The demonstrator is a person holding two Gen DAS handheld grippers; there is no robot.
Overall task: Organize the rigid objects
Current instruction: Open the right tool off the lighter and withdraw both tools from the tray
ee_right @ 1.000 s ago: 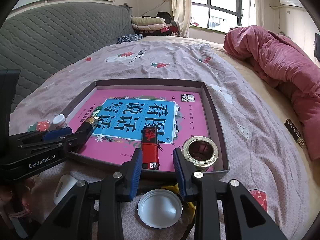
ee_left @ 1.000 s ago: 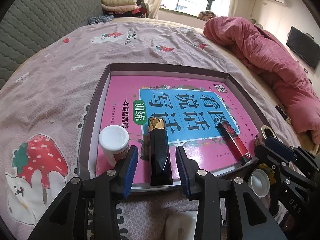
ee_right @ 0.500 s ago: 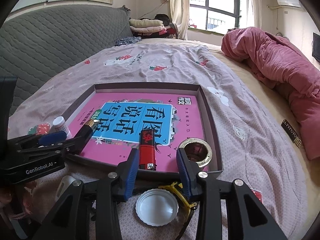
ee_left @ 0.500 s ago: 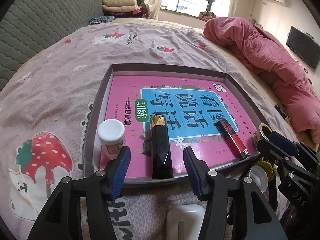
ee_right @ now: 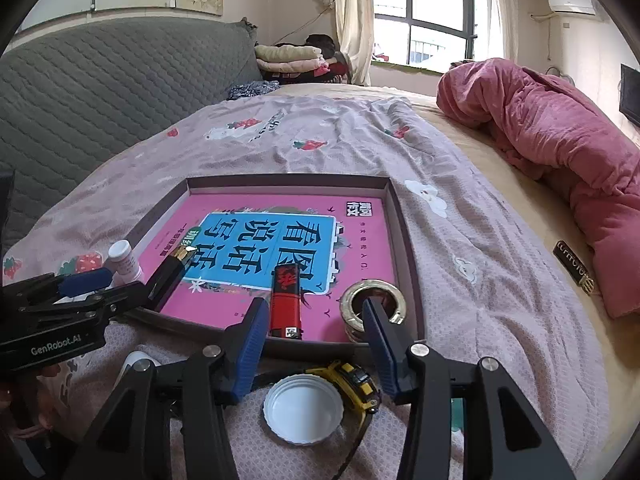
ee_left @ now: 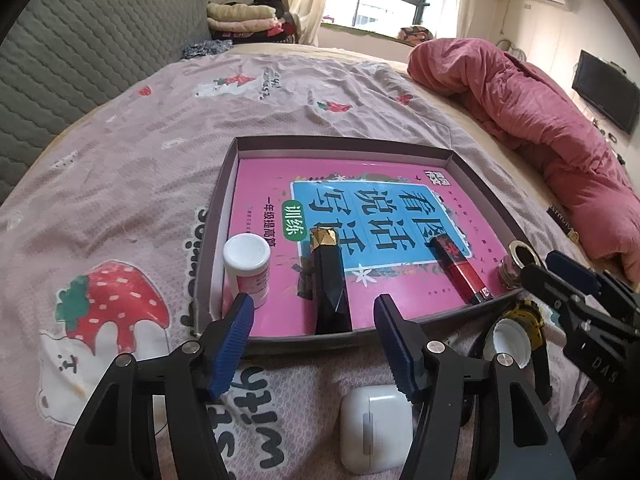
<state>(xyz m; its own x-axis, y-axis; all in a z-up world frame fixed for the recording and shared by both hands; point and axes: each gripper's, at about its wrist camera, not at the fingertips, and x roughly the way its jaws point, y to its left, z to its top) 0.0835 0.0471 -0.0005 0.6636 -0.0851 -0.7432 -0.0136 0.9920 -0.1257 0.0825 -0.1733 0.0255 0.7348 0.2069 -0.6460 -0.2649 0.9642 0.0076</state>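
- Both of your tools have drawn back from the tray since the earlier frames, and their jaws have spread wider: the left tool [ee_left: 314, 342] no longer brackets the black faceted tube [ee_left: 330, 286], and the right tool [ee_right: 316, 346] has left the red lighter [ee_right: 286, 300] lying where it was.
- Each tool is now released and empty, hovering just short of the tray's [ee_left: 224, 184] near wall.
- Judging by what lies inside, you are a good part of the way through. The tray holds a pink workbook [ee_left: 360, 200] flat on its floor, and on top of it a white-capped bottle [ee_left: 248, 268] standing upright at the left, the black faceted tube with its gold end pointing away from you, the red lighter to the right, and a gold-rimmed jar [ee_right: 372, 308] in the near right corner.
- What is left, as far as I can see, sits on the bed outside the tray: a white earbud case [ee_left: 374, 428] just beneath your left tool, a white lid [ee_right: 304, 408] lying open side up beneath your right tool, and a yellow tape measure [ee_right: 354, 384] touching that lid.
- I would guess those three still need to go in; the tray's far half is bare workbook.
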